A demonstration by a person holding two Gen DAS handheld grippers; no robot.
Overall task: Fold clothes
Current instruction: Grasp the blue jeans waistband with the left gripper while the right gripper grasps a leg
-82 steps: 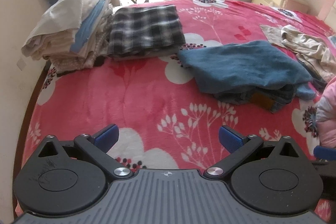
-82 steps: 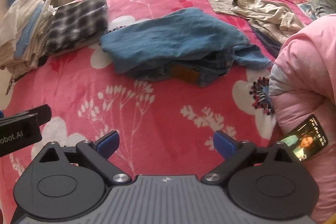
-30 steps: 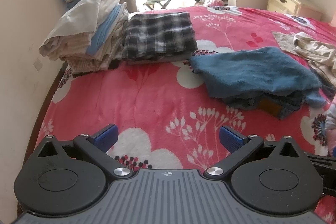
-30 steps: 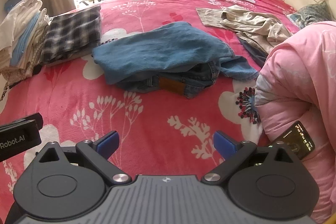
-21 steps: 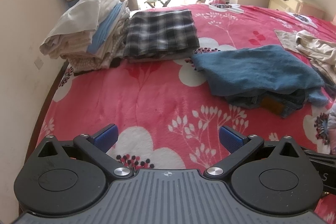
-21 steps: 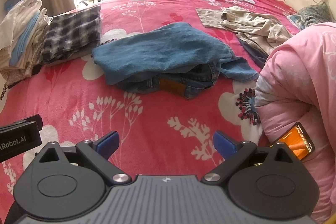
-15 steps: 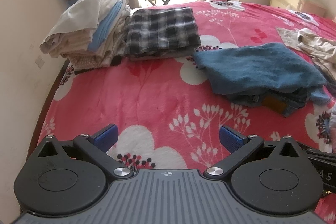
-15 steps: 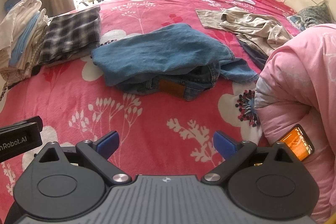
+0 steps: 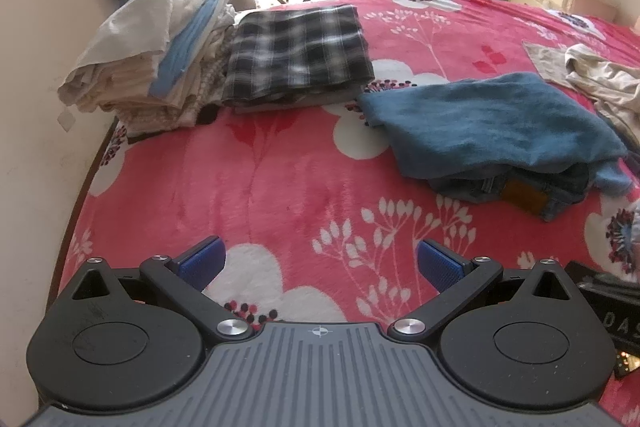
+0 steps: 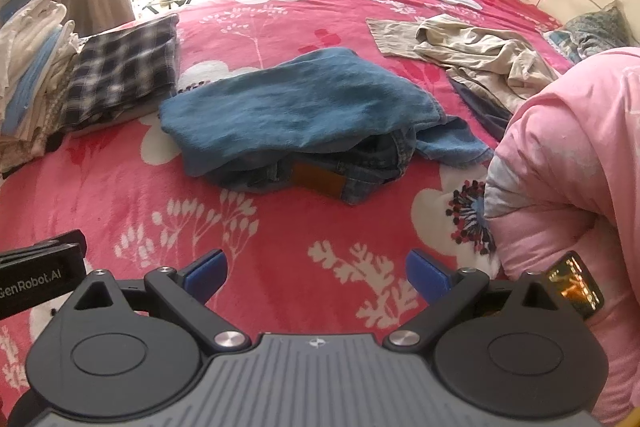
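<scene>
Both grippers hover over a red floral bedspread, jaws spread wide and empty: the left gripper and right gripper sit low in their frames. The jeans lie loosely folded at centre of the right view (brown label showing). A plaid shirt and white stack sit upper left; beige clothes lie crumpled upper right.
</scene>
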